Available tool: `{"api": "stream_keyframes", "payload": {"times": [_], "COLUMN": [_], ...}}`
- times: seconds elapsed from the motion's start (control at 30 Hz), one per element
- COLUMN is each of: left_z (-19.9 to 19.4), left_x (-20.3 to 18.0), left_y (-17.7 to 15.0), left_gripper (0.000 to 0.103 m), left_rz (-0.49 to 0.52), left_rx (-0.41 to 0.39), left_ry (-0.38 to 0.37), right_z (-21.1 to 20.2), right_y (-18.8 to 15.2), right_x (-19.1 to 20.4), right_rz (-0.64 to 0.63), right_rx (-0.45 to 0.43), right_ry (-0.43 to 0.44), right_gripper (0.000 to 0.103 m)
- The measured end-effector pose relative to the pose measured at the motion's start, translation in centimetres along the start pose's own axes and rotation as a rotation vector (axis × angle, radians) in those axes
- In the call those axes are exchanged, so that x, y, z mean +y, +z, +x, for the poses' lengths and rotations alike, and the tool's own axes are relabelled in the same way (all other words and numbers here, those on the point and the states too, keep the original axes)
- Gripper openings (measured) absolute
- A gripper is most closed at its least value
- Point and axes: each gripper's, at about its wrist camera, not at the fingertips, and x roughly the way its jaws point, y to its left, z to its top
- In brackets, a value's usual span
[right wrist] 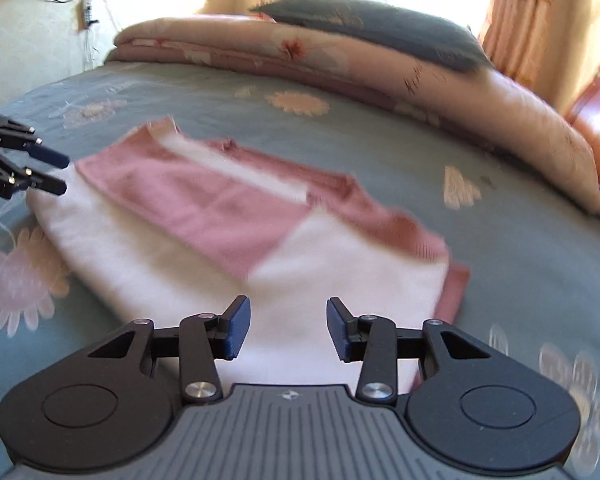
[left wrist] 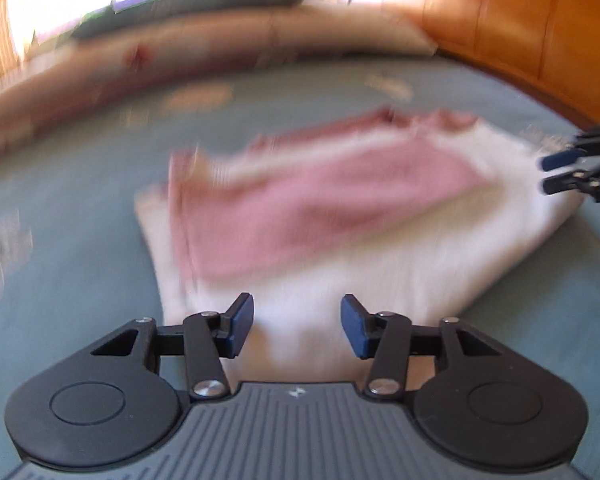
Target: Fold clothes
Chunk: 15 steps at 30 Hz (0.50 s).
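A pink and white garment (right wrist: 236, 224) lies partly folded on the bed, a pink sleeve laid across its white body; it also shows, blurred, in the left wrist view (left wrist: 340, 216). My left gripper (left wrist: 297, 326) is open and empty just above the garment's near white edge. It also shows at the left edge of the right wrist view (right wrist: 60, 174), open by the garment's corner. My right gripper (right wrist: 287, 328) is open and empty over the white part. It shows at the right edge of the left wrist view (left wrist: 548, 174), open beside the garment.
The bed has a grey-blue flowered sheet (right wrist: 520, 240). A rolled floral quilt (right wrist: 340, 60) and a dark pillow (right wrist: 380, 24) lie along its far side. A wooden headboard (left wrist: 520, 28) stands at the right. Curtains (right wrist: 516, 8) hang behind.
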Motion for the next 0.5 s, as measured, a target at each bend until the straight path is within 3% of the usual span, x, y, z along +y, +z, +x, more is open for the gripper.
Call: {"api": "stream_keyframes", "payload": {"times": [0.1,0.27,0.5], "left_z": [-0.5,-1.7,2.3], "left_x": [0.0,0.1,-0.3], "left_y": [-1.0,-2.1,1.3], "left_gripper": [0.047,0.047,0.047], "left_rz": [-0.013,-0.026,-0.036], "left_rx": [0.032,0.066,0.014], "left_ry": [-0.007,-0.013,-0.012], "right_z": [0.0,-2.5,-2.2], "right_y": [-2.9,-4.4,-0.8], "right_x": [-0.8,-2.1,-0.9], "right_rz": [0.084,0.198,0.210], "right_rx": [0.062,0.018,-0.076], "right_ry": [-0.007,0.023,0.056], "right_gripper": [0.046,0.046,0.046]}}
